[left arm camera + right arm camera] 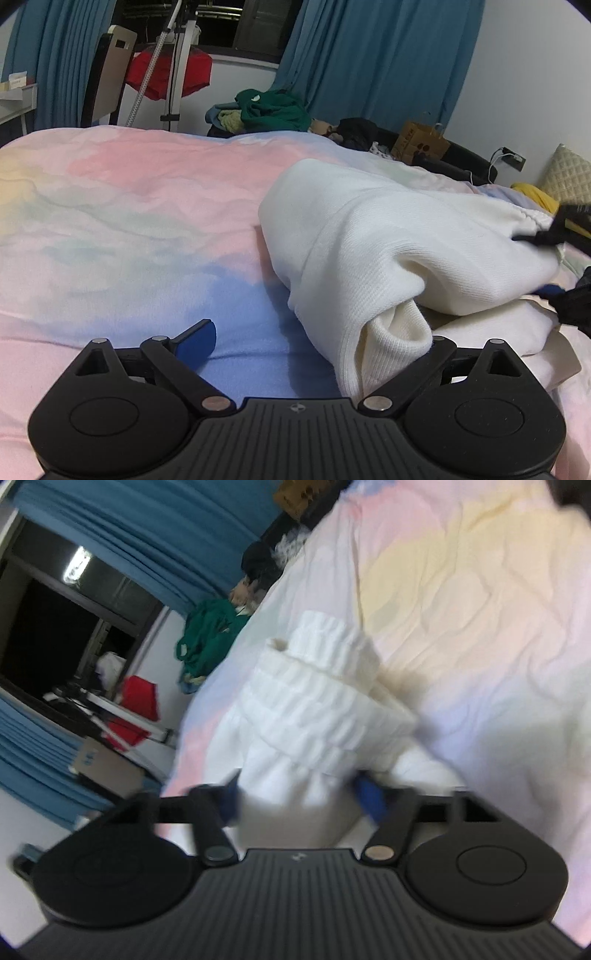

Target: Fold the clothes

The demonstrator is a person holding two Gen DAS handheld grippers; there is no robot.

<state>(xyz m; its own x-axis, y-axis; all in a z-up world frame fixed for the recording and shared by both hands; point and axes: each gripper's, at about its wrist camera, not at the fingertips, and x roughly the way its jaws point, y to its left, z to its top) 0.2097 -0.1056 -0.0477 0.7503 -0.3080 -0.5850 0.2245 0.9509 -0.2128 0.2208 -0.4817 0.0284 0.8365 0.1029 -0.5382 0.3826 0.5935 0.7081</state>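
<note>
Garment: white ribbed knit garment point(373, 236) — bunched and part-folded on the pastel pink, blue and yellow bedspread point(122, 206), its rolled end toward the left tool.
Left gripper point(310, 341): jaws spread wide; blue pad point(197, 345) rests on the bedspread, the other finger hidden under the knit's rolled edge — nothing pinched.
Right gripper point(301, 799): blurred; blue-tipped fingers point(371, 801) stand either side of the gathered elastic band point(317, 701), cloth between them. Whether they clamp it — cannot tell.
Background: teal curtains point(373, 55), green clothing heap point(273, 110), red cloth point(168, 72), brown paper bag point(421, 142).
</note>
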